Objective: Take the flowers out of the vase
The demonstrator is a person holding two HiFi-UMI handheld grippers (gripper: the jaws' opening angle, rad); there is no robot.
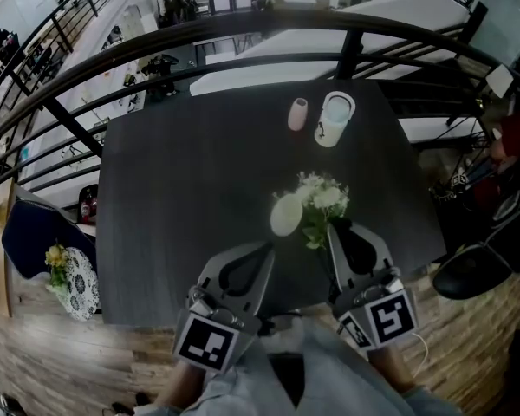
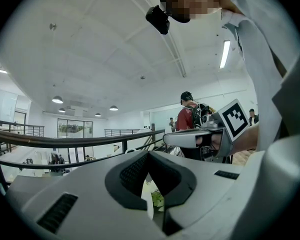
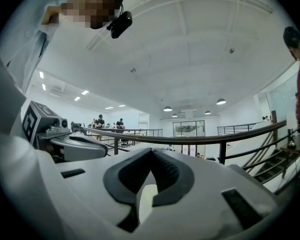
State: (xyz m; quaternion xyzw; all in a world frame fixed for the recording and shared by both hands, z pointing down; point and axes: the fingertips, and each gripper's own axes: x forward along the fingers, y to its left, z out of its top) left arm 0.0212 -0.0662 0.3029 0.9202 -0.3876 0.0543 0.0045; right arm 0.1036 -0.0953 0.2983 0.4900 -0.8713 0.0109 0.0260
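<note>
A white vase (image 1: 285, 214) stands on the dark table (image 1: 173, 189), with white flowers and green leaves (image 1: 321, 201) leaning out to its right. My left gripper (image 1: 262, 251) hovers just in front of the vase with its jaws together and nothing between them. My right gripper (image 1: 336, 229) is level beside the leaves, jaws also together and empty. In the left gripper view (image 2: 149, 154), a strip of the vase (image 2: 148, 206) and some leaves (image 2: 158, 199) show through the slit below the pads. The right gripper view (image 3: 151, 151) shows only a white patch of the vase (image 3: 146, 199) there.
At the table's far side stand a small pink vase (image 1: 298, 113) and a white cup (image 1: 334, 118). A dark curved railing (image 1: 243, 24) runs behind the table. A black chair (image 1: 477, 271) is at the right, and a blue seat (image 1: 30, 237) at the left.
</note>
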